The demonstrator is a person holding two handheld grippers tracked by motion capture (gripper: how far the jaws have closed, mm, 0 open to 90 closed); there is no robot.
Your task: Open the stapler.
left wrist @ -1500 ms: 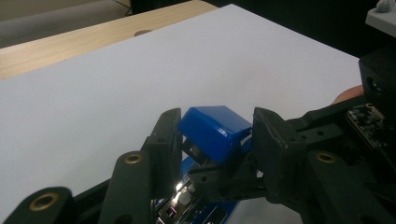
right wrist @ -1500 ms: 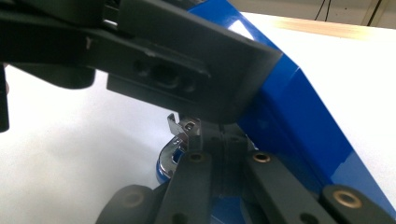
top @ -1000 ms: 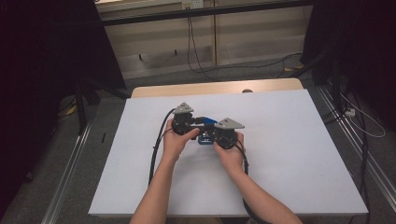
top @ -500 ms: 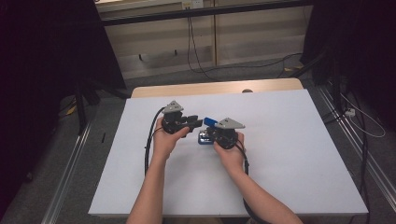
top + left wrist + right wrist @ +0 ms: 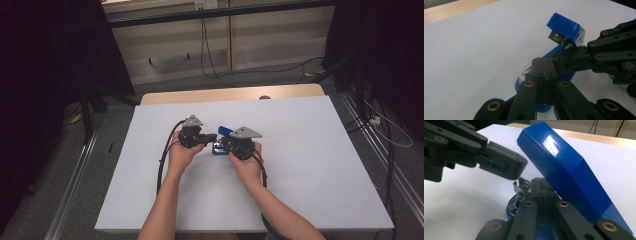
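Left hand-held gripper (image 5: 212,137) back against blue stapler (image 5: 224,131)

We are looking at a dim room with a brightly lit white table (image 5: 310,165).
Glare is streaking the blue stapler lid (image 5: 564,167); we are seeing the nearest jaws blurring.

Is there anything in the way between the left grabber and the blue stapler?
Nothing visible is. The left gripper, jaws just closed together, sits right at the open blue stapler. The right gripper comes in from the other side, its tips beside the left one's, not between it and the stapler.
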